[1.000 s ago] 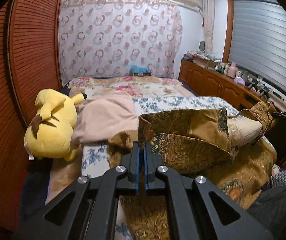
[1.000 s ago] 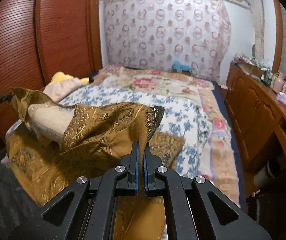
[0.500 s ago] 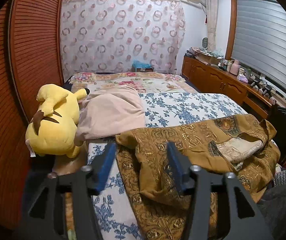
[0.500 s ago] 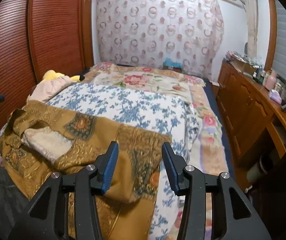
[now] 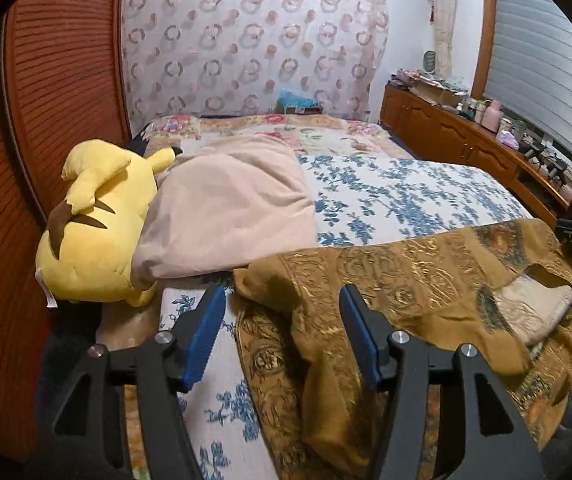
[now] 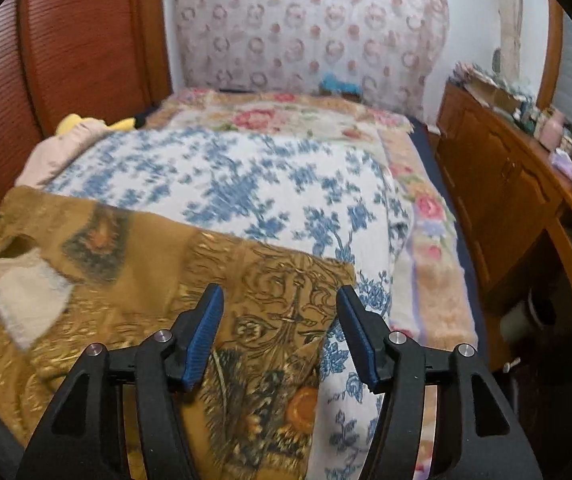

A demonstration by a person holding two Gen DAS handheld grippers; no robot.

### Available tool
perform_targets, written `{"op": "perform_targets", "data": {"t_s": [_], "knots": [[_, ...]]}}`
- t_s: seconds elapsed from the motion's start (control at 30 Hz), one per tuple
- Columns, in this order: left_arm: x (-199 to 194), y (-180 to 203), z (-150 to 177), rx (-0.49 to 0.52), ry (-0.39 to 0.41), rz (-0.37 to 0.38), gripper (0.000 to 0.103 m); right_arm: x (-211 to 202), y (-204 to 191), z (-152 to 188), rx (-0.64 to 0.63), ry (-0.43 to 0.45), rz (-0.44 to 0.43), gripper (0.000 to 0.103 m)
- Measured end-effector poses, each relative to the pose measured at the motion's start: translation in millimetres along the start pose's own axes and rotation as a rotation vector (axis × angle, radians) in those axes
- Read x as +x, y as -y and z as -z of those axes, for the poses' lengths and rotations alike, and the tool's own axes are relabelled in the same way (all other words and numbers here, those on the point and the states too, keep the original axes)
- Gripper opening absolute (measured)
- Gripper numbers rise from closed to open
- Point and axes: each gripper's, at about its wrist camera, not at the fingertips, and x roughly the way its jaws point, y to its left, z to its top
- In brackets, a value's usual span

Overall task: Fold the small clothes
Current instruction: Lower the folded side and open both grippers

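A brown and gold patterned garment point(image 5: 406, 292) lies spread across the near end of the bed, with a pale lining patch point(image 5: 534, 308) showing at its right side. It also shows in the right wrist view point(image 6: 158, 280), with the pale patch point(image 6: 22, 292) at the left. My left gripper point(image 5: 282, 304) is open and empty, just above the garment's left corner. My right gripper point(image 6: 280, 304) is open and empty, just above the garment's right corner.
A yellow plush toy point(image 5: 94, 236) and a pink pillow point(image 5: 230, 208) lie at the left of the bed. The blue floral bedspread point(image 6: 270, 184) covers the middle. A wooden cabinet point(image 6: 502, 184) runs along the right; red slatted doors point(image 5: 46, 100) stand at the left.
Both grippers were shut on the garment's lifted corners a second ago. They have opened and let go, and the garment now lies flat on the bed.
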Motion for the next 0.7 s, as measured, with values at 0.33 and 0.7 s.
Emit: {"op": "perform_targets", "data": {"t_s": [0.33, 0.7], "knots": [[40.1, -2.7, 7.8, -0.007, -0.097, -0.004, 0.058, 35.0, 2.6, 4.3, 0.022, -0.056, 0.014, 0.061], [56.2, -2.6, 13.3, 0.008, -0.148, -0.019, 0.059, 47.3, -0.2, 9.0, 0.020, -0.068, 0.024, 0.076]]}}
